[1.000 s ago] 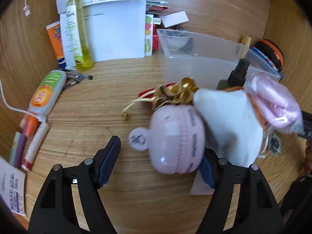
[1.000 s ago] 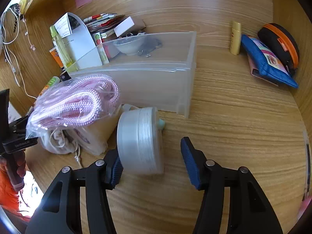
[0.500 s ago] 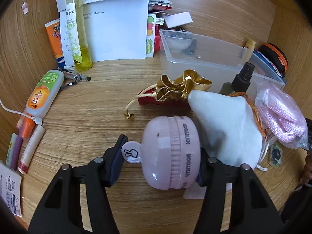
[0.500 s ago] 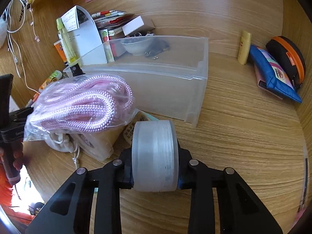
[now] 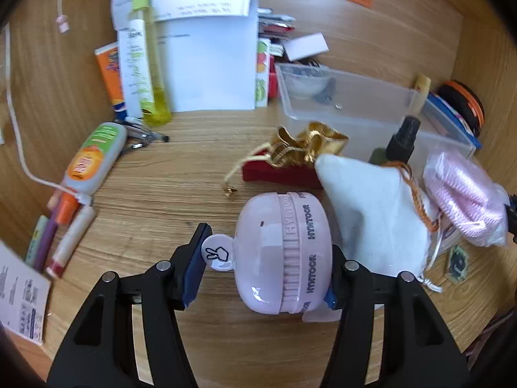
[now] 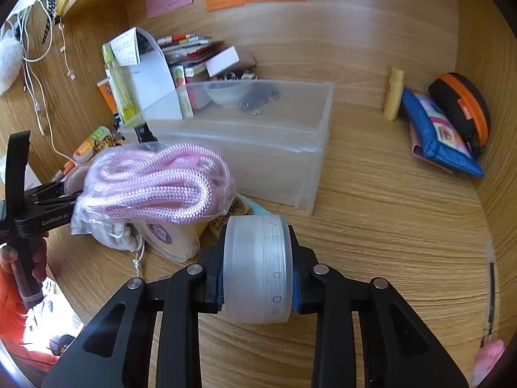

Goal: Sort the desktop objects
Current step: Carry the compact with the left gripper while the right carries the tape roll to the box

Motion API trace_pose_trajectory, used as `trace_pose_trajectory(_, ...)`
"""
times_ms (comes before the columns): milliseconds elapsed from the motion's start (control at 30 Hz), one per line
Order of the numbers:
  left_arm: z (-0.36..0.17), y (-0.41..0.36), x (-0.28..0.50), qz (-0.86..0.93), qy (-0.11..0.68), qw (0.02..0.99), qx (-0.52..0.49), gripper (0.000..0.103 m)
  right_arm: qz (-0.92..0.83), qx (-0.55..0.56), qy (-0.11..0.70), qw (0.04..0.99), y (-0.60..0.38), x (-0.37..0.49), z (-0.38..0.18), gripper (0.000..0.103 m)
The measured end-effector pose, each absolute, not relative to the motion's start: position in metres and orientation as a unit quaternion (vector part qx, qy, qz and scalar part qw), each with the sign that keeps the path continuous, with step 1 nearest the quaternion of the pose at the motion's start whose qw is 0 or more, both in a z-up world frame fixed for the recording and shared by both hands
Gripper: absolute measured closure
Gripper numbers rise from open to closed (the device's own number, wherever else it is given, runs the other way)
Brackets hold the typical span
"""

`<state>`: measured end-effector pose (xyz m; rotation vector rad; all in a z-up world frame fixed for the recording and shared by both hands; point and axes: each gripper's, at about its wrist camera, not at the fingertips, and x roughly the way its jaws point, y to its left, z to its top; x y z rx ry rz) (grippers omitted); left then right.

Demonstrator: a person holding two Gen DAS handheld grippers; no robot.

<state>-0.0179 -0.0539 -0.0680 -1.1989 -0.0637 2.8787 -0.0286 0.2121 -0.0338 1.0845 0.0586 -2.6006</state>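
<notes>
Left gripper (image 5: 263, 270): jaws just closed in, now clamped on pink round timer (image 5: 284, 255), one pad on its small white tab, the other on its far side; timer low over desk (image 5: 161, 194), just beside white cloth pouch (image 5: 371, 213).
Right gripper (image 6: 257, 278): jaws just closed, now clamped on frosted round case (image 6: 257, 268), case off the wood.
Clear plastic bin (image 6: 258, 148): behind, open-topped; likely destination.
Status: both pickups secured; placement not yet done.
</notes>
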Motion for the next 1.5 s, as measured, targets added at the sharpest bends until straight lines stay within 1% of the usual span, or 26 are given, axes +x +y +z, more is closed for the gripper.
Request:
trace_pose_trajectory(367, -0.025, -0.065, -0.002, 0.943, -0.022, -0.005, -0.331, 0.045, -0.925, 0.344, 0.022, 0.158, 0.22, -0.015, -0.007, 0.076)
trace_pose_trajectory(733, 0.02, -0.059, -0.012, 0.958, -0.011, 0.024, -0.284, 0.045, -0.937, 0.31, 0.04, 0.153, 0.221, -0.023, 0.025, 0.076)
trace_pose_trajectory(900, 0.038, -0.055, -0.024, 0.962, -0.01, 0.042, -0.271, 0.045, -0.94, 0.298, 0.032, 0.163, 0.216, -0.035, 0.036, 0.076)
trace_pose_trajectory(1133, 0.05, -0.045, -0.051, 0.963, -0.002, 0.061, -0.262, 0.045, -0.944, 0.283, 0.042, 0.165, 0.206, -0.06, 0.047, 0.076)
trace_pose_trajectory(1500, 0.046, -0.03, -0.105, 0.957, 0.009, 0.087, -0.278, 0.045, -0.937, 0.295, 0.051, 0.182, 0.192, -0.117, 0.051, 0.076)
